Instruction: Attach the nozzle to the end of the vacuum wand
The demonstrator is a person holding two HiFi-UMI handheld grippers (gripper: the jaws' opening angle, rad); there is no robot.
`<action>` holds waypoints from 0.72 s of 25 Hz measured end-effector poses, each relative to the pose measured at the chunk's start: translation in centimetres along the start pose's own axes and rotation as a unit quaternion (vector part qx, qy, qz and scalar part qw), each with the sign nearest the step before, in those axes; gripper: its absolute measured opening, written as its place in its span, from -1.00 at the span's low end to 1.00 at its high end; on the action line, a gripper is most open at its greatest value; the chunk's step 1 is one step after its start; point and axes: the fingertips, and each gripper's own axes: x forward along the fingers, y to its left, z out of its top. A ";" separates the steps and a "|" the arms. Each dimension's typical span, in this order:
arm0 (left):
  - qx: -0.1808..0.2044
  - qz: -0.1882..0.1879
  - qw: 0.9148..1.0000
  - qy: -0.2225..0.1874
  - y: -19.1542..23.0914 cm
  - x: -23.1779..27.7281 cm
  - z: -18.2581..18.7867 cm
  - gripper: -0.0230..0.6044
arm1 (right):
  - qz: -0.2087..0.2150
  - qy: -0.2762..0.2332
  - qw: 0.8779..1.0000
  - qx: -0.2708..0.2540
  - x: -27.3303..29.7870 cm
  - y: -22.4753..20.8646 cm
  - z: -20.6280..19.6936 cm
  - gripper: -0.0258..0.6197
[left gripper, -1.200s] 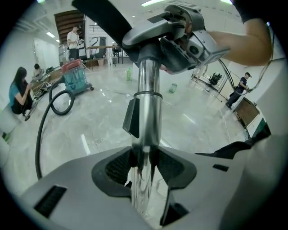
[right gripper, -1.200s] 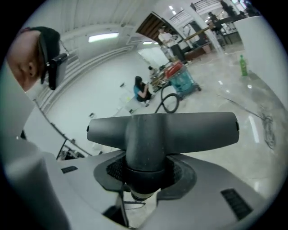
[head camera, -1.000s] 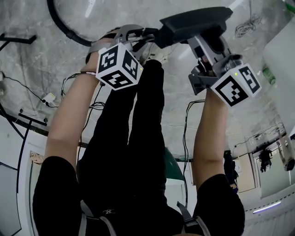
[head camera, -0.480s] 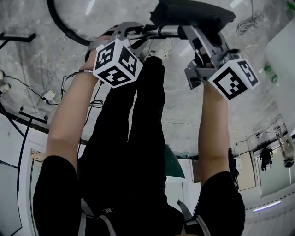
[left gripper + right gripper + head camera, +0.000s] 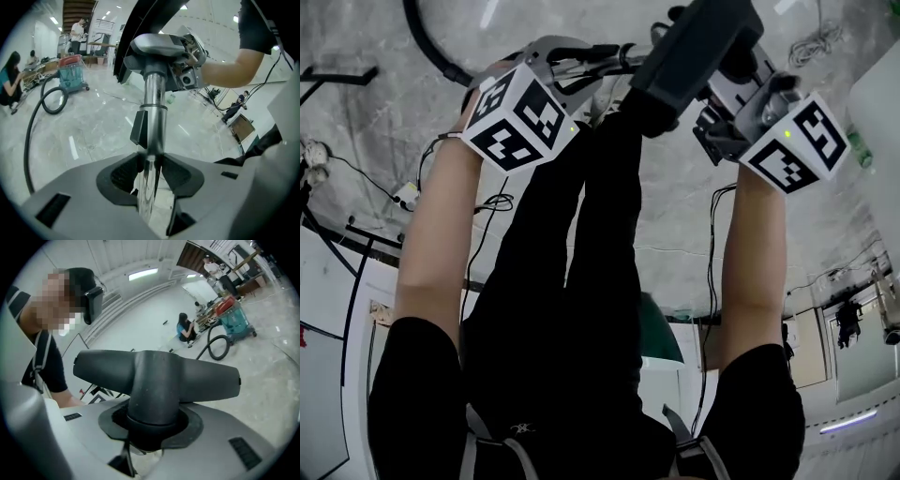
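My left gripper point(image 5: 586, 58) point(image 5: 150, 165) is shut on the chrome vacuum wand point(image 5: 153, 117) point(image 5: 614, 58), whose tube passes between the dark pads. The jaws have just been closing on it. The wand runs up to my right gripper point(image 5: 164, 50) point(image 5: 717, 80) point(image 5: 152, 427), which is shut on the neck of the dark grey T-shaped nozzle point(image 5: 154, 373) point(image 5: 694, 47) point(image 5: 136, 28). Those jaws have also closed a little round the neck. The joint between the wand's end and the neck is hidden inside the right jaws. Both grippers are held above the person's black trousers point(image 5: 581, 281).
A teal and red canister vacuum point(image 5: 72, 75) point(image 5: 234, 317) with a black hose point(image 5: 51, 101) point(image 5: 431, 47) stands on the marble floor. People sit beside it point(image 5: 10, 79) point(image 5: 185, 329). Cables point(image 5: 492, 202) trail on the floor. A white cabinet point(image 5: 881, 103) is at the right.
The nozzle has turned from lying across the top to slanting steeply towards the upper right. The right gripper has rolled with it. The left gripper's cube has shifted a little left.
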 end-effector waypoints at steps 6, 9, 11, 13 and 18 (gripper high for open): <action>-0.031 0.040 0.999 0.009 0.4 1.3 -0.1 -0.39 | -0.290 -0.037 0.943 0.158 -1.2 -5.7 -1.1 -0.45; -0.018 0.017 1.000 0.011 0.1 1.2 -0.5 -0.39 | -0.222 -0.032 0.967 0.122 -0.5 -4.6 -1.4 -0.46; -0.007 0.003 1.000 0.016 0.0 1.0 -0.7 -0.39 | -0.116 -0.023 0.990 0.079 0.5 -3.0 -1.5 -0.47; -0.006 -0.005 1.000 0.012 -0.1 0.8 -0.7 -0.39 | -0.031 -0.027 0.998 0.052 0.8 -2.0 -1.5 -0.48; -0.015 -0.005 1.000 -0.015 0.7 1.1 0.4 -0.39 | -0.077 -0.039 0.993 0.075 0.7 -3.3 -1.3 -0.48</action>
